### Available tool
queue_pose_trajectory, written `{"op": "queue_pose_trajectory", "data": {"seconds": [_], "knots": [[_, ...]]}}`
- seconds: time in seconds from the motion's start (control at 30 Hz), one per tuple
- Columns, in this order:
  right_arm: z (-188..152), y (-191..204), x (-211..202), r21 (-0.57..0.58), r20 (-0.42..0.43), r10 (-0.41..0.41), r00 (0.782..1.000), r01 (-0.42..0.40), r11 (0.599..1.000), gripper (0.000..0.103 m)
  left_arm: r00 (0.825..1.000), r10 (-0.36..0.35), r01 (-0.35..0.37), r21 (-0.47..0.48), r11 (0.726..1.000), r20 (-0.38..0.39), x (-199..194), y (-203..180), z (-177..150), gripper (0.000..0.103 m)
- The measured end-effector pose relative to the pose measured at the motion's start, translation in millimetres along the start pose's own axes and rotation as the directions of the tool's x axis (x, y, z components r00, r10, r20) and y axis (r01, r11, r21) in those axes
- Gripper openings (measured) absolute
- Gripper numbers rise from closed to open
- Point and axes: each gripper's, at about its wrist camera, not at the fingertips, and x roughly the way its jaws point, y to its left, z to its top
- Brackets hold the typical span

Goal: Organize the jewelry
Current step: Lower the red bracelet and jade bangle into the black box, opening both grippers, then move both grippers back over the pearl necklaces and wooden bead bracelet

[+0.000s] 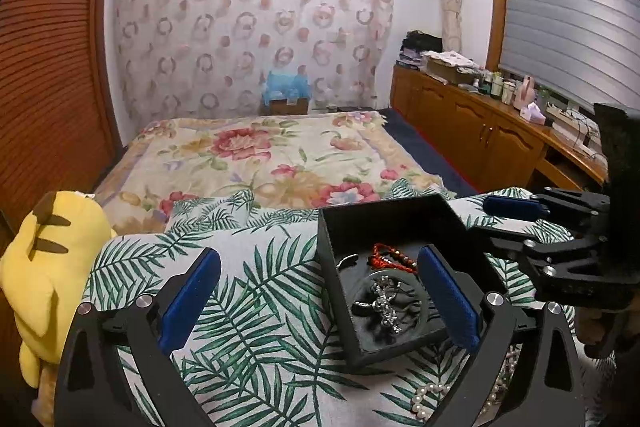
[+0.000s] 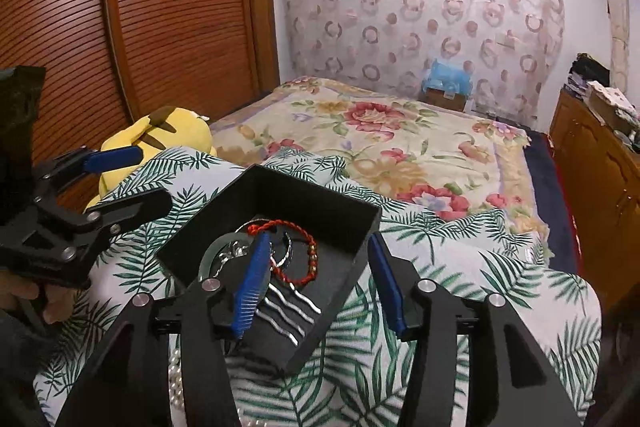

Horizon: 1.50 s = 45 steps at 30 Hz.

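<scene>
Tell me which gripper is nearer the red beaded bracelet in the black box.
Right. The right gripper straddles the box's near wall, one finger inside beside the red beaded bracelet. The left gripper spans the box's left side, its inner finger just short of the bracelet.

Both handheld tools are matte black plastic linkages: the left gripper and the right gripper each carry two flat arms joined by round silver screw heads. Each finger ends in a long, ribbed, royal-blue pad. A black block sits behind each linkage.
</scene>
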Motion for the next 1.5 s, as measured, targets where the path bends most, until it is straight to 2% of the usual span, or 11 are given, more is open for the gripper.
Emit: {"op": "queue_pose_trajectory", "data": {"seconds": [0.37,0.67,0.77,1.03,1.2,1.4,1.47,1.5], "knots": [[-27.4,-8.8,-53.6,0.036,0.022,-0.057,0.998,0.056,0.998,0.057,0.999,-0.016,0.015,0.015,1.0,0.029,-14.9,-13.5,5.6,0.095],[-74.3,-16.2,-75.2,0.048,-0.036,-0.093,0.995,0.095,0.994,0.056,0.999,-0.028,0.026,0.059,0.998,0.027,-35.1,-29.6,3.0,0.095],[-94.5,-12.5,-78.9,0.048,-0.069,-0.079,0.995,0.082,0.995,0.051,0.999,-0.042,0.041,0.066,0.997,0.011,-42.2,-34.4,-4.9,0.095],[-134.6,5.2,-75.4,0.03,-0.161,-0.018,0.987,0.023,0.999,0.027,0.995,-0.071,0.076,0.079,0.994,-0.065,-50.9,-46.1,-38.1,0.095],[-144.8,12.3,-72.6,0.031,-0.191,0.0,0.982,0.006,1.0,0.024,0.992,-0.07,0.08,0.083,0.993,-0.109,-53.8,-52.3,-59.7,0.095],[-149.4,20.9,-72.9,-0.006,-0.224,-0.024,0.974,0.024,1.0,0.023,0.986,-0.072,0.086,0.089,0.992,-0.151,-59.9,-57.6,-81.3,0.095],[-151.0,22.7,-74.0,-0.022,-0.22,-0.035,0.975,0.031,0.999,0.017,0.984,-0.073,0.088,0.089,0.992,-0.161,-60.5,-59.1,-86.2,0.095],[-151.2,22.5,-74.9,-0.027,-0.217,-0.042,0.975,0.037,0.999,0.009,0.983,-0.075,0.091,0.088,0.992,-0.167,-61.3,-59.3,-88.9,0.095]]}}
